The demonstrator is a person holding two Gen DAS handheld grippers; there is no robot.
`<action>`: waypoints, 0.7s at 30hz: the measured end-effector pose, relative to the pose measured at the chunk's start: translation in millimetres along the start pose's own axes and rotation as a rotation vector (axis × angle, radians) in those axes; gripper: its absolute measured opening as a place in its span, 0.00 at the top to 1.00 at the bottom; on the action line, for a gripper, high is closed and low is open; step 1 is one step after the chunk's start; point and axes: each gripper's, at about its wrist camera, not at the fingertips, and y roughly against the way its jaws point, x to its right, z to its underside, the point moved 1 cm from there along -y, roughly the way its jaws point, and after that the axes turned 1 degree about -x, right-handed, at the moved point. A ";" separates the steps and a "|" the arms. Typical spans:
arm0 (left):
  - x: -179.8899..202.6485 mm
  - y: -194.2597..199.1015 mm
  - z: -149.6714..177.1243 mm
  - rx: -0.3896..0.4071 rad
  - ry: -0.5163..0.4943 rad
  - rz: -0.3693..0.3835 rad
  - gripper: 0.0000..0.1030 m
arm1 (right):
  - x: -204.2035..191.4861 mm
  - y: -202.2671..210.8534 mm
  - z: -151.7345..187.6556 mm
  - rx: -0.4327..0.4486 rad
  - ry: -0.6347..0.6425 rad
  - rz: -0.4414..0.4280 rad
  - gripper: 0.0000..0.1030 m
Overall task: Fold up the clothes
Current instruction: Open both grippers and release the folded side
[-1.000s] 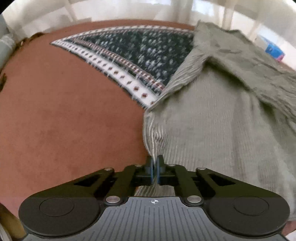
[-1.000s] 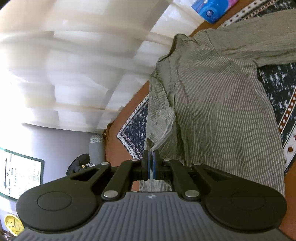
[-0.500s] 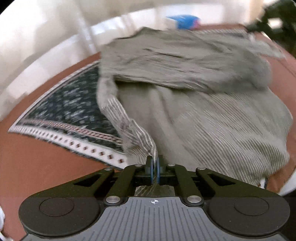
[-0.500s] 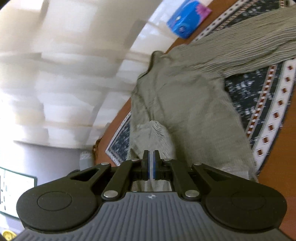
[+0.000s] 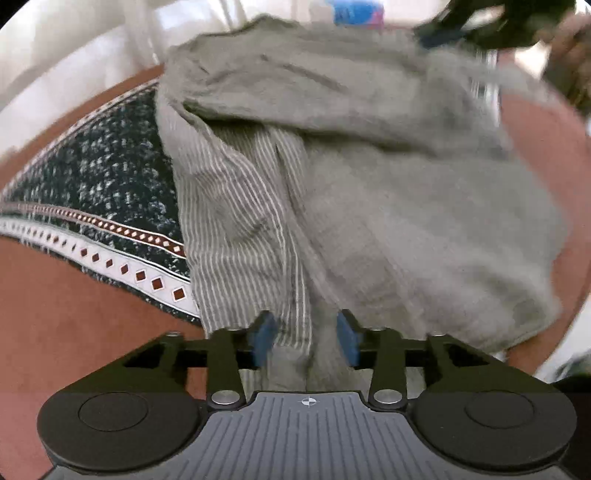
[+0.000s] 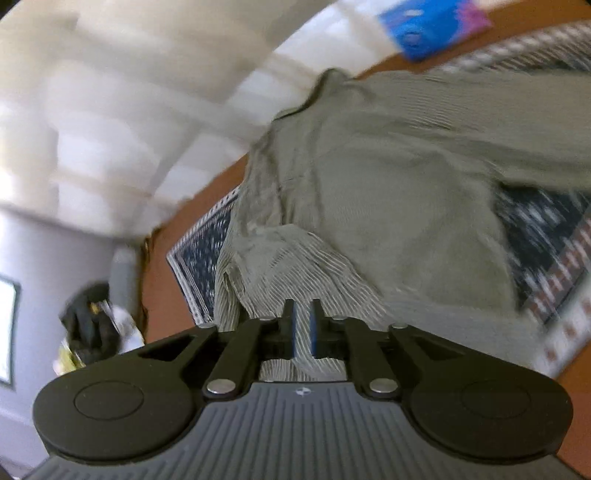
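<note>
left wrist view: my left gripper (image 5: 306,339) stood spread over one striped shirt (image 5: 369,192) on one patterned mat (image 5: 110,206); my right gripper (image 6: 303,325) pinched its near hem; one blue packet (image 6: 432,26) far.

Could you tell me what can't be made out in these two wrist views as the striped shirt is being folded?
- Left wrist view: the right gripper is motion-blurred and cut by the top edge; its jaws are unreadable.
- Both views: the blue package has print too blurred to read.
- Right wrist view: the dark heap at left is too smeared to identify.
- Left wrist view: the shirt hem is hidden by the left gripper body.
</note>
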 end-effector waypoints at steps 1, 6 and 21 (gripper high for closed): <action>-4.5 10.6 1.1 0.019 0.034 0.004 0.38 | -8.3 -8.9 -6.2 -0.008 0.040 0.007 0.74; -36.7 42.4 15.3 0.067 0.199 -0.040 0.31 | -54.3 -54.0 -36.2 -0.066 0.248 0.029 0.60; -64.5 -5.1 27.2 0.017 0.363 0.023 0.36 | -116.1 -189.0 -115.8 -0.060 0.513 0.176 0.54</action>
